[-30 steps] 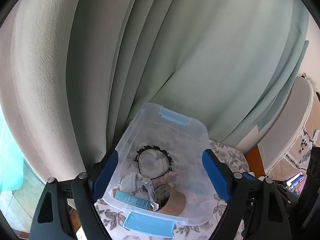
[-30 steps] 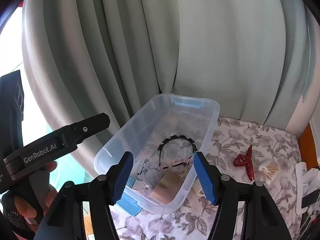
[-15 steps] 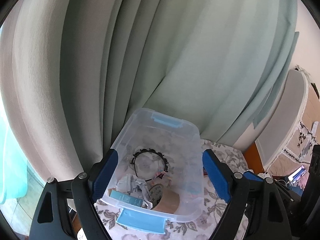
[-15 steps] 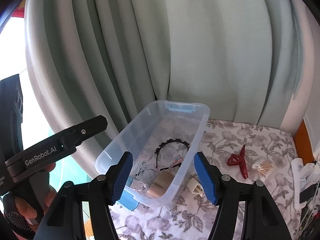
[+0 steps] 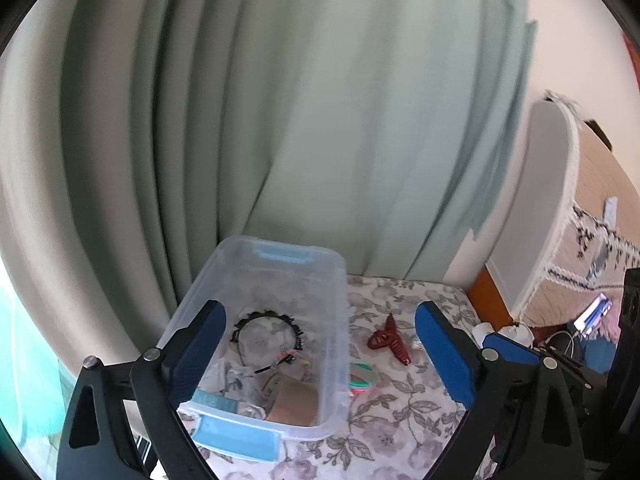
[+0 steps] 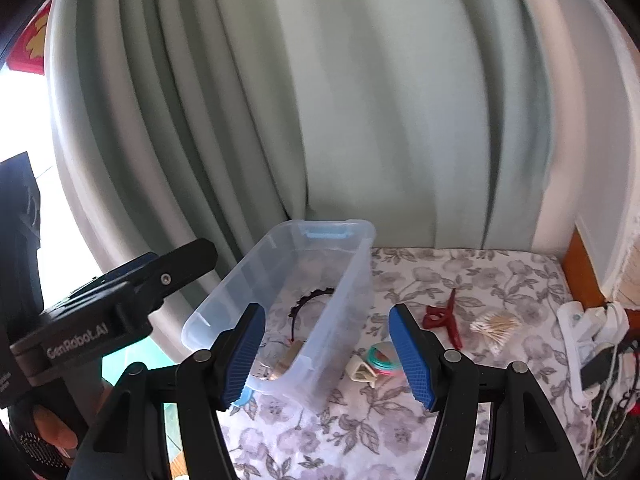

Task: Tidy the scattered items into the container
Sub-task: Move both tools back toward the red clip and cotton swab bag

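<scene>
A clear plastic bin (image 5: 338,320) with blue latches stands on the floral cloth; it also shows in the right wrist view (image 6: 352,292). Inside lie a black headband (image 5: 264,322), crumpled paper and a brown roll (image 5: 296,400). On the cloth right of the bin lie a red hair claw (image 5: 390,340) (image 6: 444,316), coloured hair ties (image 5: 362,378) (image 6: 386,358), a small beige piece (image 6: 362,370) and a bunch of cotton swabs (image 6: 496,326). My left gripper (image 5: 320,356) is open and empty, above the bin's right wall. My right gripper (image 6: 330,354) is open and empty, near the bin's front right corner.
Green curtains hang close behind the bin. A white power strip (image 6: 580,344) with cables lies at the cloth's right edge by an orange wooden edge (image 6: 580,264). The left gripper's body (image 6: 112,304) shows left of the bin in the right wrist view.
Both grippers have pulled back and swung right; the bin now sits lower left in each view and the loose items on the cloth have come into sight. Both stay open.
</scene>
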The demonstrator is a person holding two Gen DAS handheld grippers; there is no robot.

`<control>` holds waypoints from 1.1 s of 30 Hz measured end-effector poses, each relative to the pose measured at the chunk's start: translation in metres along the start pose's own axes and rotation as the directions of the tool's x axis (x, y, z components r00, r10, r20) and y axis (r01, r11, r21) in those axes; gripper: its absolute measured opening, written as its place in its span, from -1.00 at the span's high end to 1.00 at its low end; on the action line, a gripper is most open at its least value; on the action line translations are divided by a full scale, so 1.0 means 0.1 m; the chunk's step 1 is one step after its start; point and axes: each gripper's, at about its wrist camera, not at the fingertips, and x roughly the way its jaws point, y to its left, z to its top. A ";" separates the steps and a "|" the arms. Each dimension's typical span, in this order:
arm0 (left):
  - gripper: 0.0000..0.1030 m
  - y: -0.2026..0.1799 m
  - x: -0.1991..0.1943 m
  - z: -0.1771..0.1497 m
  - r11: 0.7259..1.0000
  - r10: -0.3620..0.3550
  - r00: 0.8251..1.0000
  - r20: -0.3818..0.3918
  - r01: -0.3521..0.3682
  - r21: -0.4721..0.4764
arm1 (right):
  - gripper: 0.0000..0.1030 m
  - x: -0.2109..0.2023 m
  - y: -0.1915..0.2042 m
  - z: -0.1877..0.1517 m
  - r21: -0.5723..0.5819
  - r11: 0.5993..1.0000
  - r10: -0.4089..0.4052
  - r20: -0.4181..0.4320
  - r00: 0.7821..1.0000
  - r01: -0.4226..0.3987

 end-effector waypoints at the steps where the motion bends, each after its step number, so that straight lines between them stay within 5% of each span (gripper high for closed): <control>1: -0.86 -0.06 0.00 0.00 1.000 -0.003 1.000 -0.002 0.004 0.009 | -0.33 -0.03 -0.04 -0.01 0.007 1.000 -0.004 0.005 1.000 0.004; 15: -0.88 -0.80 0.06 -0.07 0.992 -0.073 0.997 -0.019 0.075 0.103 | -0.39 -0.40 -0.58 -0.17 0.083 0.996 -0.042 0.053 0.998 0.038; 28: -0.89 -1.21 0.32 -0.23 0.984 -0.125 0.988 -0.087 0.135 0.116 | -0.67 -0.45 -1.10 -0.34 0.168 0.983 -0.074 0.030 0.997 0.068; 33: -0.89 -1.20 0.50 -0.35 0.993 -0.069 0.992 -0.110 0.079 0.091 | -0.67 -0.40 -1.32 -0.45 0.202 0.974 -0.105 -0.018 0.994 0.107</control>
